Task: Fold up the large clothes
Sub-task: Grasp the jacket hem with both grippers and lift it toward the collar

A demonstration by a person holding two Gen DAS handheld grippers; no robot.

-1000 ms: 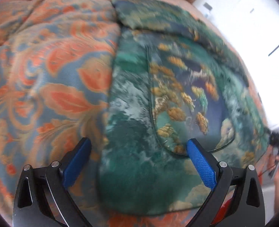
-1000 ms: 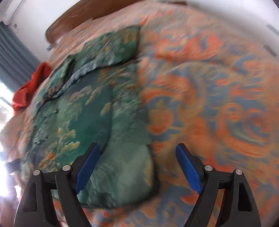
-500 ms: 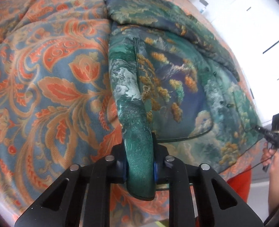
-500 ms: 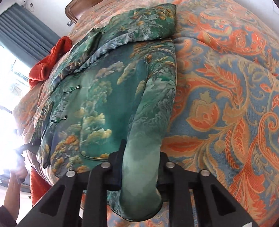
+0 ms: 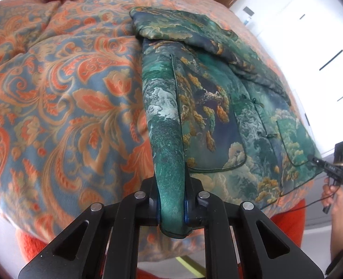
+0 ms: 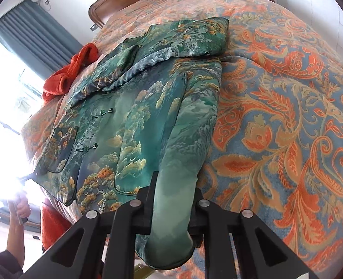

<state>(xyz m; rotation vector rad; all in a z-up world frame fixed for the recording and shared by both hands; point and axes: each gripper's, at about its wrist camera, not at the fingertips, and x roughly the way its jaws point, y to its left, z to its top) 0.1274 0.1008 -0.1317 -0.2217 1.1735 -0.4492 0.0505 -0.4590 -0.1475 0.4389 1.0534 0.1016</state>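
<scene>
We see the bed (image 6: 287,121) under its orange and blue patterned cover, with the green printed jacket (image 6: 129,125) spread flat across it, sleeves folded over its upper part, and an orange cloth (image 6: 71,74) lying beyond it. Our left tool (image 5: 172,205) is clamped tight on one bottom corner of the jacket, and our right tool (image 6: 171,207) grips the other corner.
</scene>
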